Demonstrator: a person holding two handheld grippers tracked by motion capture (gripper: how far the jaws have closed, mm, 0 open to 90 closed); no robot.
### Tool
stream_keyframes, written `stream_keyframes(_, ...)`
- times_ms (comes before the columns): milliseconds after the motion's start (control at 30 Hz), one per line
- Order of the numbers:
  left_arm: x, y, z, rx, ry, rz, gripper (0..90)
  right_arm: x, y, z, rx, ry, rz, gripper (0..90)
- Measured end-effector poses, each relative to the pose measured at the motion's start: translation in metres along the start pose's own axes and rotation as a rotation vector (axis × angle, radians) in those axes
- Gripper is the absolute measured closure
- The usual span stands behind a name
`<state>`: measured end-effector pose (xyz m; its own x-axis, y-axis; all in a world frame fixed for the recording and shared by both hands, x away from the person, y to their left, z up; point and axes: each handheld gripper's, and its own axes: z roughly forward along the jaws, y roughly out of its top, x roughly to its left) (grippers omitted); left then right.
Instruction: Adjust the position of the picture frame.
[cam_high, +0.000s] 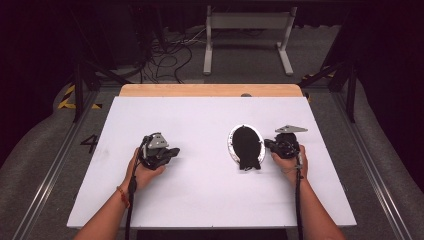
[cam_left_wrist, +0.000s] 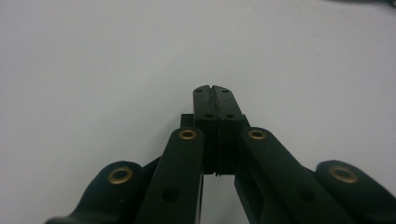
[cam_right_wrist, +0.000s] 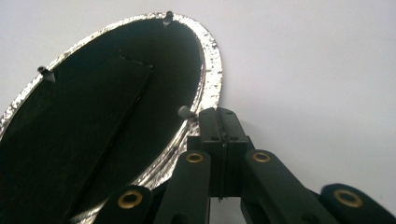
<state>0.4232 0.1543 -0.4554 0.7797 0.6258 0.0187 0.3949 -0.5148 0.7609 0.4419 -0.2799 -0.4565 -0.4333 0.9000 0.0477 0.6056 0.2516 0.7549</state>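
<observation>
The right gripper, jaws clenched on nothing, rests just beside the oval picture frame lying face down at its left (glittery rim touching). Left gripper is clenched too, well apart. Approach step, likely; next, opening to grasp the rim.

One white rectangular table carries one oval frame with a black backing and a glittery silver rim. Three small grey clips sit along that rim. Two black two-jaw grippers, left gripper and right gripper, rest there, each in one hand.
</observation>
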Motion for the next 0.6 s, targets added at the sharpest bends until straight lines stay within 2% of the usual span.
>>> stream_keyframes(67, 0.002, 0.003, 0.005, 0.011, -0.006, -0.006, 89.9, 0.0, 0.001, 0.001, -0.001, -0.005, -0.012, 90.0)
stream_keyframes(167, 0.002, 0.009, 0.01, 0.003, -0.009, -0.012, 89.9, 0.003, 0.001, 0.002, 0.001, -0.02, -0.017, 90.0)
stream_keyframes(233, 0.0, 0.014, 0.014, 0.01, 0.001, -0.008, 89.9, 0.005, 0.002, 0.003, 0.003, -0.02, -0.026, 90.0)
stream_keyframes(300, -0.002, 0.017, 0.017, 0.012, 0.024, 0.003, 89.8, 0.007, 0.002, 0.004, 0.002, -0.003, -0.036, 90.0)
stream_keyframes(367, -0.003, 0.017, 0.02, 0.026, 0.026, 0.005, 89.8, 0.01, 0.003, 0.004, 0.006, 0.003, -0.048, 90.0)
stream_keyframes(467, -0.002, 0.015, 0.023, 0.034, 0.011, -0.009, 89.8, 0.015, 0.003, 0.004, 0.012, 0.007, -0.053, 90.0)
stream_keyframes(600, -0.006, 0.017, 0.021, 0.024, -0.005, -0.016, 89.3, 0.027, 0.0, 0.003, 0.008, 0.05, -0.066, 90.0)
